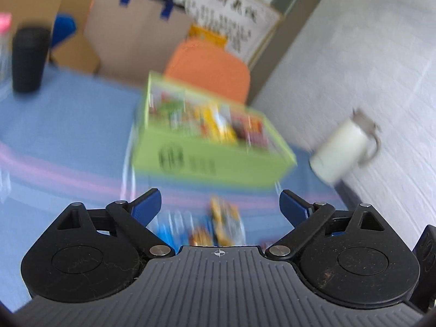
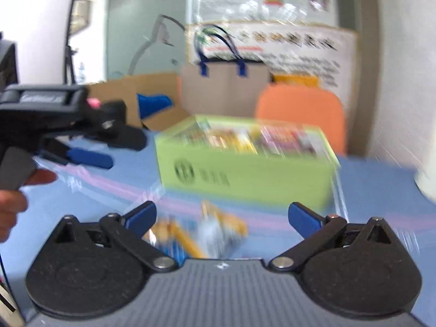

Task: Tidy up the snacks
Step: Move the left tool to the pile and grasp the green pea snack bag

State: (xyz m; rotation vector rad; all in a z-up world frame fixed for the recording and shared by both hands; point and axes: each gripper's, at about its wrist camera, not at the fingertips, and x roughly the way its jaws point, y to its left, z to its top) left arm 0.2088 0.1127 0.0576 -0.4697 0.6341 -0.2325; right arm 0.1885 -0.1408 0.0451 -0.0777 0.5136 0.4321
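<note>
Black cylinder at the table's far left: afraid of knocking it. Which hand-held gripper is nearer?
Left. The black cylinder stands ahead and left of the left hand-held gripper; the right hand-held gripper is farther right, beyond the left one.

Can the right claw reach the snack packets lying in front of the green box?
Probably yes: the right claw stands open, the snack packets lie loose just ahead, and nothing sits between them.

Bright, even daylight is filling both views, with a white glare glowing from a window [image 2: 35, 32] at the upper left of the right wrist view. Motion blur is smearing the green box [image 1: 207, 147], the snack packets [image 2: 207, 231] and the wall posters [image 2: 272, 46]. Fisheye distortion is bending the edges, and dark corners are showing. Shadows are staying soft.
</note>
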